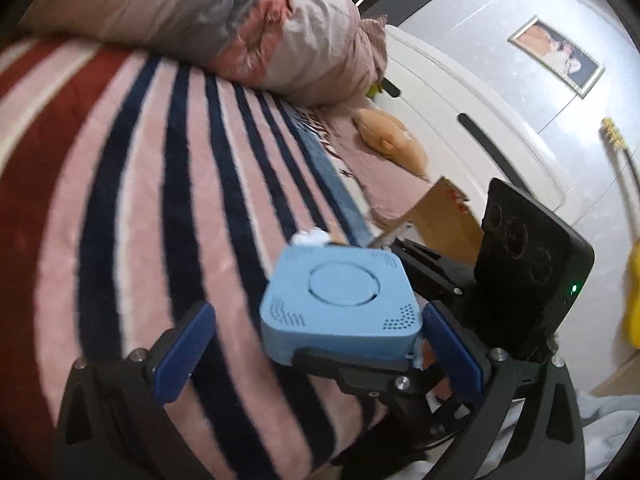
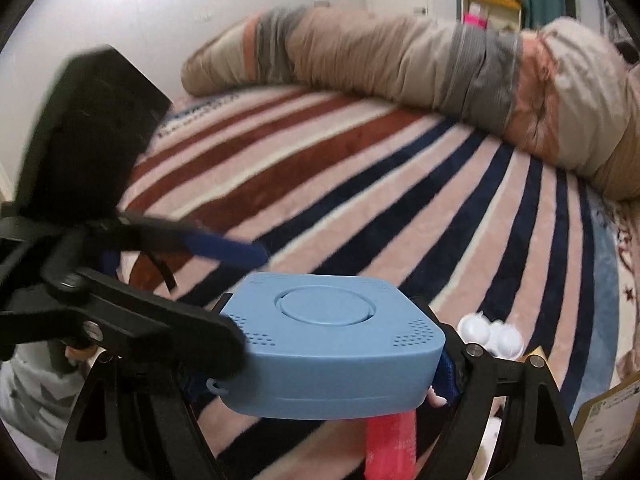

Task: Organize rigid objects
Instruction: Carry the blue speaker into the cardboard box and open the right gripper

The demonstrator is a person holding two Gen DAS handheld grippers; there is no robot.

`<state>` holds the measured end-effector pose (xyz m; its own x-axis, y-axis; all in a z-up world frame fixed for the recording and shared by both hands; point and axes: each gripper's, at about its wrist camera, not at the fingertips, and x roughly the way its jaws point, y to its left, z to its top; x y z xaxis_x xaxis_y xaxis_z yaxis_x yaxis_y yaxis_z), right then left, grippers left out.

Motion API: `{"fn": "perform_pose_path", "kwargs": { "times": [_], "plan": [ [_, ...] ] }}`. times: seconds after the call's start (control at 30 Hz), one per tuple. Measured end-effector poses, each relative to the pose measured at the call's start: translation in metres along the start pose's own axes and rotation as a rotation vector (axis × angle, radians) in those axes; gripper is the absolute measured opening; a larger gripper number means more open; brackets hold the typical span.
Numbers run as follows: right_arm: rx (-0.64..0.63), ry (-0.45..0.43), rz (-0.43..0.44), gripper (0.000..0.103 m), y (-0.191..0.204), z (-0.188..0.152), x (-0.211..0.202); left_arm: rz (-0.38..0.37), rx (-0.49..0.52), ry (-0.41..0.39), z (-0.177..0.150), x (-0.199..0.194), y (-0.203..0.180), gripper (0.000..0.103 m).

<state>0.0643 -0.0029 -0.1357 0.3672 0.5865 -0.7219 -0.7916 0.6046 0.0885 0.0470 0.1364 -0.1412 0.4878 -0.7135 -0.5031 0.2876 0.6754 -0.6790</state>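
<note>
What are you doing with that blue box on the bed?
A person is tidying up with a gripper in each hand. The right gripper holds the blue box between its fingers, just above the striped blanket. The left gripper is open beside the box, one blue finger at its edge, not squeezing it. A cardboard box waits nearby.

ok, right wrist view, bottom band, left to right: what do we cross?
Other gripper's black arm → blue square box → white round caps → cardboard box corner.
</note>
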Motion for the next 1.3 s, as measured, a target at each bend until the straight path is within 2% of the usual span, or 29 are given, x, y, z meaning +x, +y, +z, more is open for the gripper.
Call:
{"fn": "perform_pose_path", "kwargs": {
  "times": [0.13, 0.23, 0.3, 0.37, 0.6, 0.77, 0.93, 1.07, 1.3],
  "plan": [
    [-0.019, -0.074, -0.009, 0.082, 0.000, 0.003, -0.007, -0.062, -0.029, 0.013, 0.006, 0.008, -0.002, 0.102],
    [-0.030, -0.111, -0.014, 0.082, 0.002, 0.002, -0.012, -0.060, -0.031, 0.007, 0.009, 0.009, -0.006, 0.101],
    [-0.036, -0.113, -0.029, 0.082, 0.001, 0.000, -0.014, -0.047, -0.020, -0.005, 0.010, 0.007, -0.011, 0.094],
    [-0.048, -0.117, -0.046, 0.082, 0.003, -0.001, -0.019, -0.055, 0.010, -0.014, 0.012, 0.005, -0.020, 0.080],
    [-0.016, -0.153, -0.053, 0.082, -0.006, 0.000, -0.047, 0.024, 0.133, -0.018, 0.017, 0.001, -0.064, 0.080],
    [0.001, -0.127, -0.067, 0.082, -0.012, -0.001, -0.069, 0.108, 0.298, 0.013, 0.020, 0.006, -0.107, 0.079],
    [0.061, -0.140, -0.099, 0.082, -0.024, -0.002, -0.102, 0.116, 0.399, 0.045, 0.030, 0.015, -0.145, 0.079],
    [0.111, -0.186, -0.117, 0.082, -0.042, -0.005, -0.138, 0.136, 0.506, 0.065, 0.041, 0.029, -0.188, 0.079],
    [0.173, -0.248, -0.218, 0.082, -0.086, -0.023, -0.202, 0.085, 0.642, 0.140, 0.058, 0.078, -0.256, 0.079]
  ]
}}
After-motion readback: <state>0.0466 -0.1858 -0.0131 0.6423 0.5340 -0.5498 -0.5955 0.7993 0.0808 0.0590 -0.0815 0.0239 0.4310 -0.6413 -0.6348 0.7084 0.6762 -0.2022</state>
